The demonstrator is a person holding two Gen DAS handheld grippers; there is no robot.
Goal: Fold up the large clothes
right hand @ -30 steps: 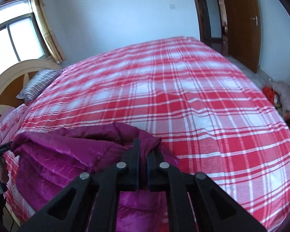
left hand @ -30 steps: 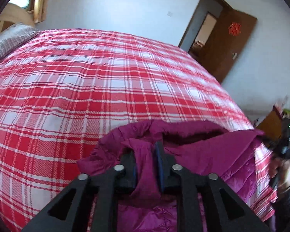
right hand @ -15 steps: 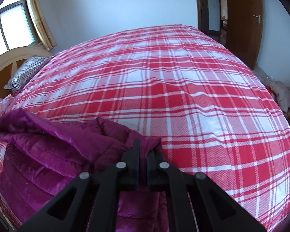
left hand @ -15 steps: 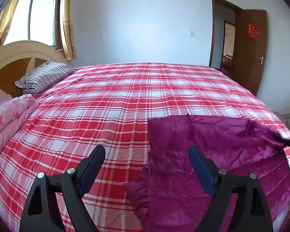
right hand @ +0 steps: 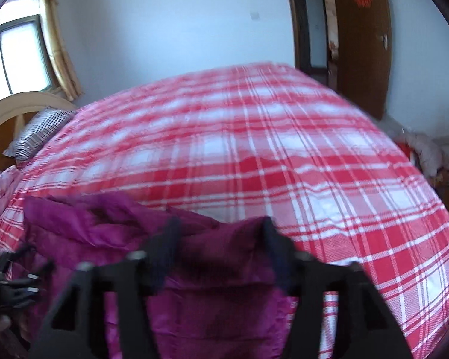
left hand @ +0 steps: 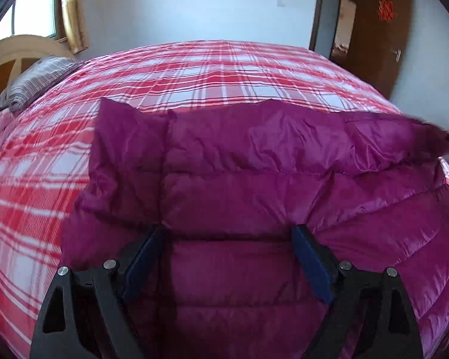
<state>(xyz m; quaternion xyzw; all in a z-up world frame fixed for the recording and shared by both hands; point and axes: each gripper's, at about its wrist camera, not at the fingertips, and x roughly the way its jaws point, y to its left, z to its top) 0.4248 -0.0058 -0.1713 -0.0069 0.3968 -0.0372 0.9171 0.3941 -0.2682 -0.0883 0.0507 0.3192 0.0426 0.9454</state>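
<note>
Both tongs just opened, magenta jacket (left hand: 254,179) released flat on plaid bed (left hand: 224,71)

A red-and-white plaid bedspread (left hand: 224,68) covers the bed and stretches away ahead of the fingers. Far ahead and to their left, a striped pillow (left hand: 34,80) lies by a rounded wooden headboard (left hand: 12,51), with a window (right hand: 12,59) and a yellow curtain (left hand: 71,12) above it. Ahead to the right, a brown door (left hand: 377,33) bearing a red ornament (left hand: 386,10) stands open against the pale wall (left hand: 194,3). A heap of pale cloth (right hand: 425,149) lies off the bed's right edge.
</note>
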